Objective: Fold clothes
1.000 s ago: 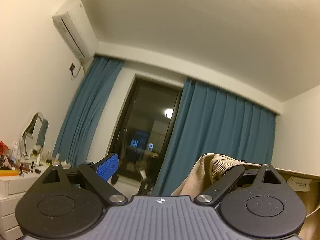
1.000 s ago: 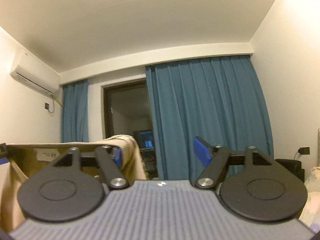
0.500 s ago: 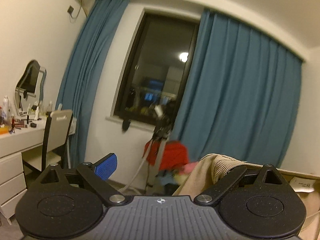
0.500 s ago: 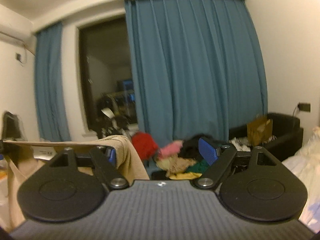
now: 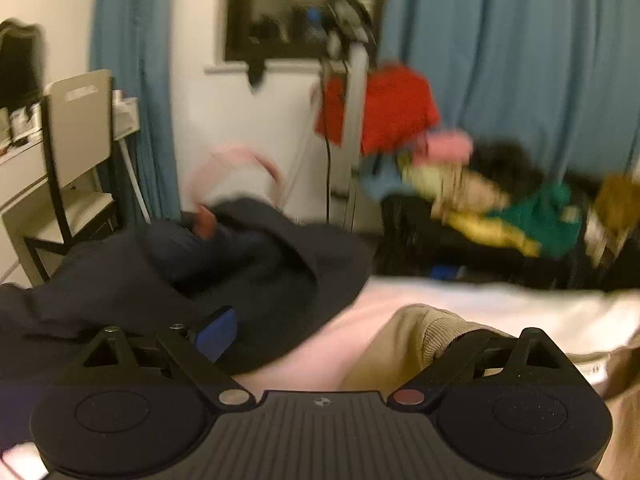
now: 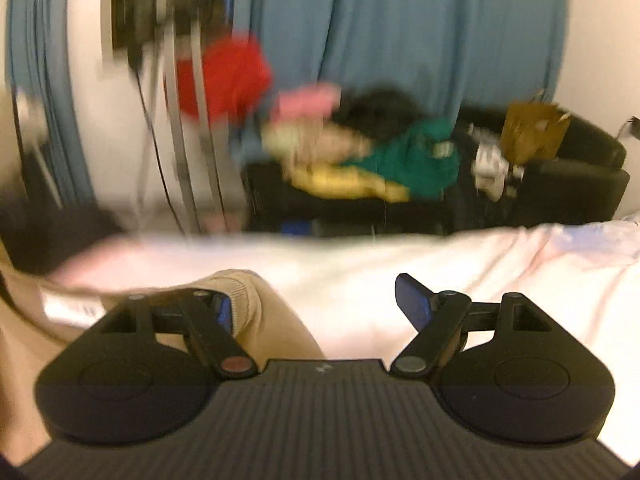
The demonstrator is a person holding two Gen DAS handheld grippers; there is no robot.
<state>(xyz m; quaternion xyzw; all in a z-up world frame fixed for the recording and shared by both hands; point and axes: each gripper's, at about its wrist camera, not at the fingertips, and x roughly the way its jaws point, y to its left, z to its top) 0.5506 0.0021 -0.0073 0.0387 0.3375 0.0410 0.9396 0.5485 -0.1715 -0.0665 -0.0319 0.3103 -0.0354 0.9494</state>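
Both grippers, left gripper (image 5: pixel 332 334) and right gripper (image 6: pixel 320 306), are spreading fingers wide, tan ribbed-knit garment (image 6: pixel 256 312) draping one finger each; only the left view is showing a dark navy garment (image 5: pixel 200 272); the white label's (image 6: pixel 68 306) print is unreadable.

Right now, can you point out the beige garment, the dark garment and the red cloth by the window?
Beige garment (image 5: pixel 432 332): left wrist view, ribbed edge.
Dark garment (image 5: pixel 256 264): left wrist view, middle of its heap.
Red cloth (image 5: pixel 394 112): left wrist view, its centre.

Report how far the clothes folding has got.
Done: no folded piece shows. In hand: the tan garment hangs over one finger each of the left gripper and right gripper, both open, above the bed. Left: spread and fold it; the dark garment lies crumpled.
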